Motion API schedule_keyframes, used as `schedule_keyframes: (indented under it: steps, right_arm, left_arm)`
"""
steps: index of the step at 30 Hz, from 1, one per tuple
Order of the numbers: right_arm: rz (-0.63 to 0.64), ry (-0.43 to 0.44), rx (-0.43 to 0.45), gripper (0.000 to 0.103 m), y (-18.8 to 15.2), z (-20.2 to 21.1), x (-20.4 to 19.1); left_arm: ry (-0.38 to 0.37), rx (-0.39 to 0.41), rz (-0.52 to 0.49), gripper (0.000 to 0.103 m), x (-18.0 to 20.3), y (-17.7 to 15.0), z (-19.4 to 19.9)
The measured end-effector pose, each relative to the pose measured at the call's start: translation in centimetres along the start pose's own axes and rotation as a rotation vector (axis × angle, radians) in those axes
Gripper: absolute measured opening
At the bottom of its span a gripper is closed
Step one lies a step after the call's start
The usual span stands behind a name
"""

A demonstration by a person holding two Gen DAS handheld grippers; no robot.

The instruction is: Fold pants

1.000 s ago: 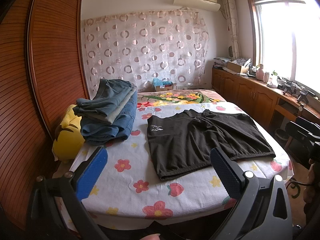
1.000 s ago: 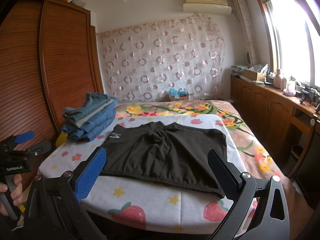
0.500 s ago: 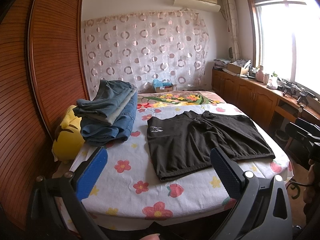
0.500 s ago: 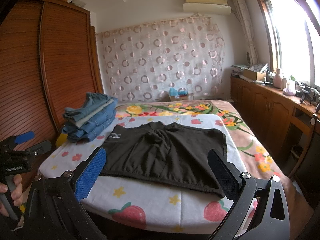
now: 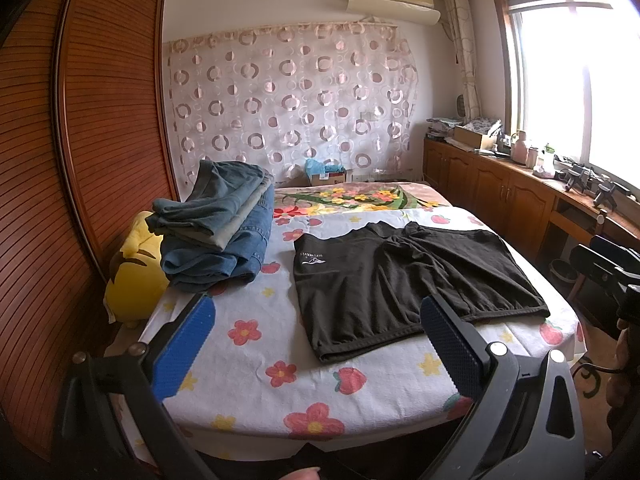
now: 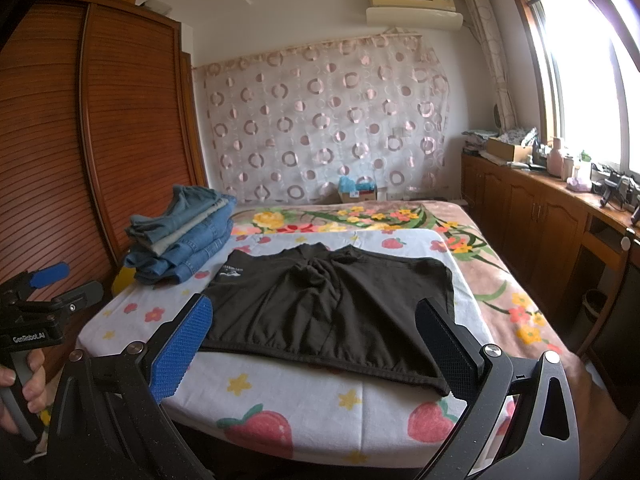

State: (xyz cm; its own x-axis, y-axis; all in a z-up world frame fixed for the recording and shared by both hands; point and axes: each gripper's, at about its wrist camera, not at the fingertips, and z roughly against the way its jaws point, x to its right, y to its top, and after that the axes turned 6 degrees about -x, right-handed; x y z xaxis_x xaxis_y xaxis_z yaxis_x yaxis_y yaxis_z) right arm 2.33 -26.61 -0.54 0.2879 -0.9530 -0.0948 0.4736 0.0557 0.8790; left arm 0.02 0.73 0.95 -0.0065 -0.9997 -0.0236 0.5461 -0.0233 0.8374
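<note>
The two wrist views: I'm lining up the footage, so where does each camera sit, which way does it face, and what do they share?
Left wrist: on the left tongs, open, facing across the bed at the black shorts from their left.
Right wrist: on the right tongs, open, facing the shorts squarely; a hand holding the left tongs shows at left.
Shared: shorts, stack of folded jeans, floral sheet.

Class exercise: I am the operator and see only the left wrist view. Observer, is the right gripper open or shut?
Observer: The right gripper is open and empty, facing the near edge of the black fabric shorts.
Operator: What lies past the sheet's right side?
Observer: A brown floral blanket lies uncovered beside the white strawberry-print sheet.
Operator: How is the left gripper held?
Observer: A hand wraps the handle of the left gripper.
</note>
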Motion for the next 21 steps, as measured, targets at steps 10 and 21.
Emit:
schedule_keyframes:
  steps: [10, 21]
  right_arm:
    - [-0.001, 0.0, 0.001, 0.103, -0.05, -0.05, 0.14]
    - [0.001, 0.002, 0.002, 0.103, -0.16, -0.1, 0.25]
  left_arm:
    - [0.0, 0.001, 0.0, 0.103, -0.08, 0.08, 0.05]
    - [-0.001, 0.001, 0.001, 0.103, -0.06, 0.04, 0.04]
